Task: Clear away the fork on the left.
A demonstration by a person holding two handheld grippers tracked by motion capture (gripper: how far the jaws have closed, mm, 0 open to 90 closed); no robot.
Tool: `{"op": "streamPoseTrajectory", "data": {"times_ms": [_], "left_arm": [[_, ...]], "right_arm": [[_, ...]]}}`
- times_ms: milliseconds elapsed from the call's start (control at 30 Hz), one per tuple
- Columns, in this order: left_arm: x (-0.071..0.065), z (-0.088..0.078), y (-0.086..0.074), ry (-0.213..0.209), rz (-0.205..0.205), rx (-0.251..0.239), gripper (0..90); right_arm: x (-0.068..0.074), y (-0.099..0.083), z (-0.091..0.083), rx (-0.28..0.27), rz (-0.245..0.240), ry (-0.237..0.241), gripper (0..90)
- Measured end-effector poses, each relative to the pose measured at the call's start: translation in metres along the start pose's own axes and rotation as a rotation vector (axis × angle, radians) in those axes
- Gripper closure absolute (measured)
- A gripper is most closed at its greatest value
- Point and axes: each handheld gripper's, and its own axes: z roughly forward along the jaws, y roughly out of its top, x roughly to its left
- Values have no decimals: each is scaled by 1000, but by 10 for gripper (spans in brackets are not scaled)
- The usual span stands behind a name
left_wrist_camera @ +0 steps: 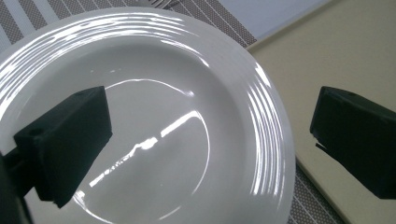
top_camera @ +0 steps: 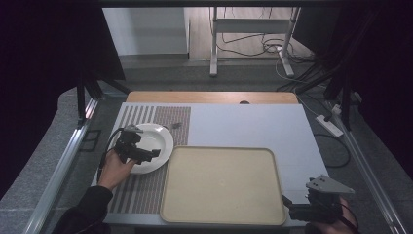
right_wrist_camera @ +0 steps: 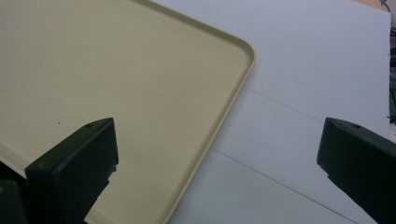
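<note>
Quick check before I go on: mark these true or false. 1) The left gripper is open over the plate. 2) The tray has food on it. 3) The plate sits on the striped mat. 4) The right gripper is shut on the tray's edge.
1) True: the left gripper stands open above the white plate.
2) False: the beige tray is bare.
3) True: the plate lies on the striped mat.
4) False: the right gripper is open, holding nothing.
</note>
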Motion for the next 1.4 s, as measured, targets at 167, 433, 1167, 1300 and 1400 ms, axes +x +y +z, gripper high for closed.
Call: {"op": "streamPoseTrajectory", "data": {"times_ms": [167,433,1167,1300,1400], "left_arm": [[9,6,9,-8,3,4,0],[26,18,23,10,-5,10,0],[69,49,60,80,-10,77,429],[86,45,63,106,-29,68,759],[106,49,64,128,-44,104,884]], "right_arm": [[1,0,1,2,-5,2,0],[1,0,1,8,-10,2,0],[1,0,2,13,-10,7,0],[1,0,2,15,-11,9,0],[1,0,2,18,-12,10,0]]}}
